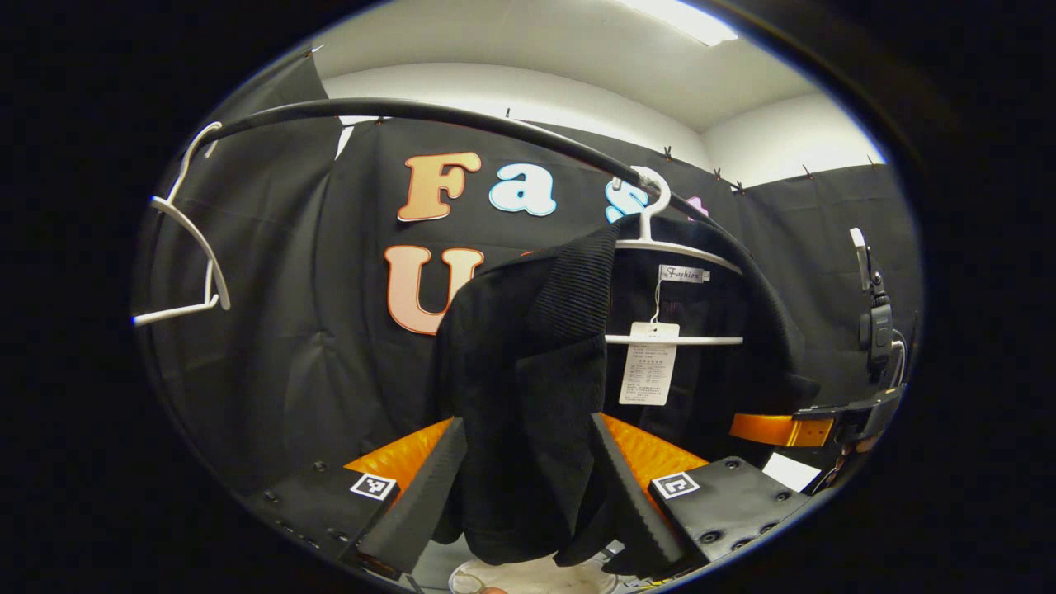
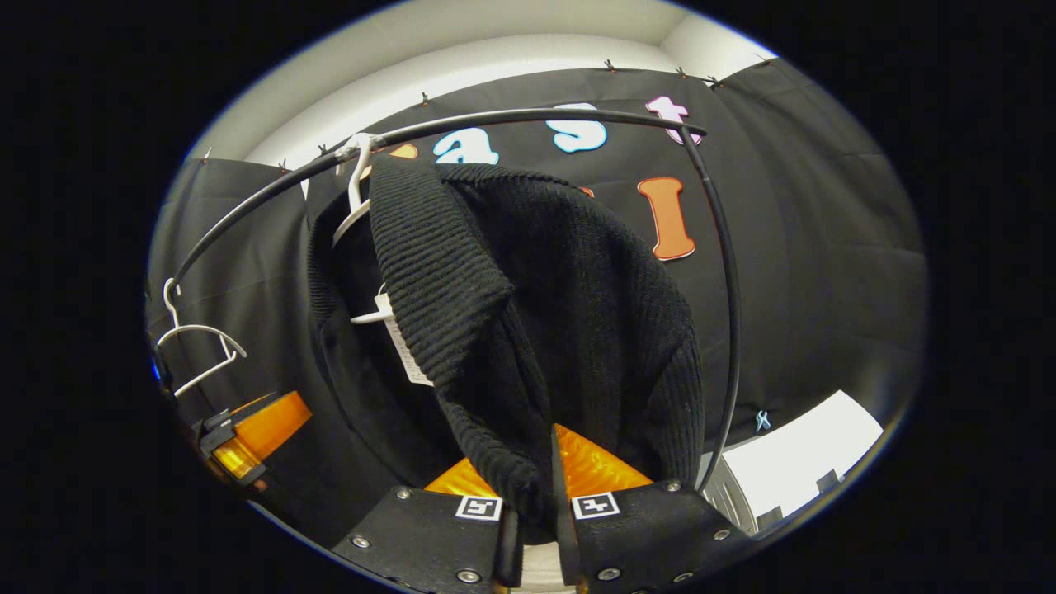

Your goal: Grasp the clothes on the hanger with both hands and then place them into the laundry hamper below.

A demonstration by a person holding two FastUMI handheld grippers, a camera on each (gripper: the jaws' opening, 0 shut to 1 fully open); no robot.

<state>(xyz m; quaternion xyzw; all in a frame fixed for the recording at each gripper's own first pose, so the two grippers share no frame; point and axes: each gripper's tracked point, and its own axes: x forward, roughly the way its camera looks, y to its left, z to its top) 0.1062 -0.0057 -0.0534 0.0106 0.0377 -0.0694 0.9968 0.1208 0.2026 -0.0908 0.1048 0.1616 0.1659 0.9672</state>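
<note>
While the sweater [image 1: 528,396] hangs, each gripper [image 2: 536,511] straddles its fabric.

black cloth walls [image 1: 313,330], white ceiling [image 1: 528,41] with a lit panel [image 1: 681,18]

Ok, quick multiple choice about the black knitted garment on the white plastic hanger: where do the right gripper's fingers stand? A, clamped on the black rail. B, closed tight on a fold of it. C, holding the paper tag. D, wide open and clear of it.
B: in the right gripper view the right gripper has its two fingers drawn close together with a fold of the black knitted garment pinched between them, below the white plastic hanger.
</note>
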